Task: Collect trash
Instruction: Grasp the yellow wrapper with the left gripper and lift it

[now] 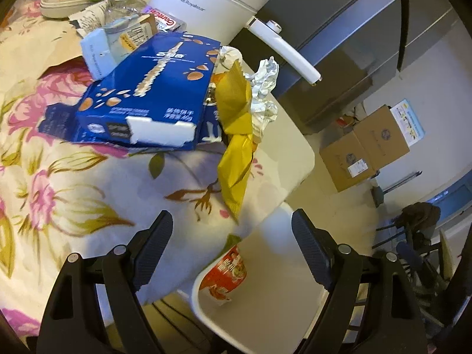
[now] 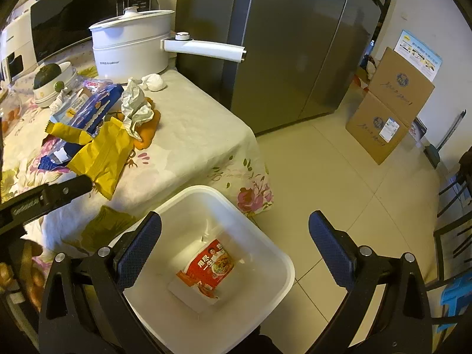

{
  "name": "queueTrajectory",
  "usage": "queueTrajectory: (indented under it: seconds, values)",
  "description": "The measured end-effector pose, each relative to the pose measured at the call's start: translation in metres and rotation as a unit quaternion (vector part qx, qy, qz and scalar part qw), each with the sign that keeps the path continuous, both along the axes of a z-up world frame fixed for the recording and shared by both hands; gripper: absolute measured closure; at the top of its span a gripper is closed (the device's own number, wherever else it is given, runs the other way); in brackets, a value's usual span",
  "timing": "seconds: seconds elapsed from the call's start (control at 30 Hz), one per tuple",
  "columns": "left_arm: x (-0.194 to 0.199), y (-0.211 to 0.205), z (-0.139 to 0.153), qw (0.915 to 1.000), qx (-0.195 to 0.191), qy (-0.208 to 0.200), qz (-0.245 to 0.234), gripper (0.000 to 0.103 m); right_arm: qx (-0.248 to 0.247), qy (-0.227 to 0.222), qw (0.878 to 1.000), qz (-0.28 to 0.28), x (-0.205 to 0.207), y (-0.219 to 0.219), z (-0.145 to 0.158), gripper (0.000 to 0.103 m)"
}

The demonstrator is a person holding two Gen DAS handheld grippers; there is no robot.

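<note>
A white bin point(image 2: 188, 215) stands on the floor against the table's corner, with a red noodle wrapper point(image 2: 209, 268) lying in its bottom. My right gripper point(image 2: 236, 236) hovers open above the bin, nothing between its fingers. On the floral tablecloth point(image 1: 73, 200) lie a yellow wrapper point(image 1: 236, 147), a torn blue box point(image 1: 147, 94), crumpled foil point(image 1: 265, 88) and a white paper ball point(image 2: 153, 82). My left gripper point(image 1: 231, 233) is open and empty over the table's edge, just short of the yellow wrapper, with the bin point(image 1: 196, 295) and red wrapper point(image 1: 230, 271) below it.
A white electric pot point(image 2: 132, 50) with a long handle stands at the table's back, beside a bowl of green fruit point(image 2: 50, 82) and a microwave point(image 2: 73, 8). A grey fridge point(image 2: 295, 44) and stacked cardboard boxes point(image 2: 389, 103) stand beyond. Chairs sit at the right edge.
</note>
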State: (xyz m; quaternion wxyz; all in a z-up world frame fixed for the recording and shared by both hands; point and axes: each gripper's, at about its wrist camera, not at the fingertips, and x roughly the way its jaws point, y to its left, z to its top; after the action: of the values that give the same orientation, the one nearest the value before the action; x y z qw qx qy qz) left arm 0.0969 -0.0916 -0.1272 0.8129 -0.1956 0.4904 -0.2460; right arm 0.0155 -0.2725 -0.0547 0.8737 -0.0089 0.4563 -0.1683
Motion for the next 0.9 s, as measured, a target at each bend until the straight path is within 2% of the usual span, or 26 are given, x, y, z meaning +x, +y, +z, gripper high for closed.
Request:
queueTrajectory:
  seconds: [0.17, 0.23, 0.33, 0.4, 0.47, 0.67, 0.9]
  values:
    - [0.017, -0.012, -0.003, 1.0000, -0.005, -0.004, 0.002, 0.024, -0.004, 0.007, 1.000, 0.004, 0.003, 0.003, -0.003, 0.007]
    - [0.021, -0.013, -0.004, 0.9999, -0.010, -0.007, 0.005, 0.029, -0.003, 0.010, 1.000, 0.005, 0.005, 0.004, -0.005, 0.007]
    - [0.027, -0.016, -0.005, 0.9999, -0.012, -0.008, 0.001, 0.046, -0.004, 0.012, 1.000, 0.007, 0.007, 0.005, -0.006, 0.007]
    - [0.031, -0.017, -0.007, 0.9999, -0.013, -0.004, -0.003, 0.069, -0.007, 0.015, 1.000, 0.008, 0.009, 0.007, -0.007, 0.007]
    - [0.034, -0.018, -0.009, 0.9999, -0.009, -0.003, -0.010, 0.084, -0.007, 0.017, 1.000, 0.010, 0.011, 0.009, -0.009, 0.007]
    - [0.025, -0.010, 0.003, 0.9989, -0.027, -0.028, -0.028, 0.091, -0.008, 0.018, 1.000, 0.012, 0.016, 0.014, -0.009, 0.007]
    - [0.001, 0.011, 0.039, 0.9960, -0.044, -0.068, -0.038, 0.091, 0.008, -0.008, 1.000, 0.004, 0.034, 0.015, 0.001, 0.007]
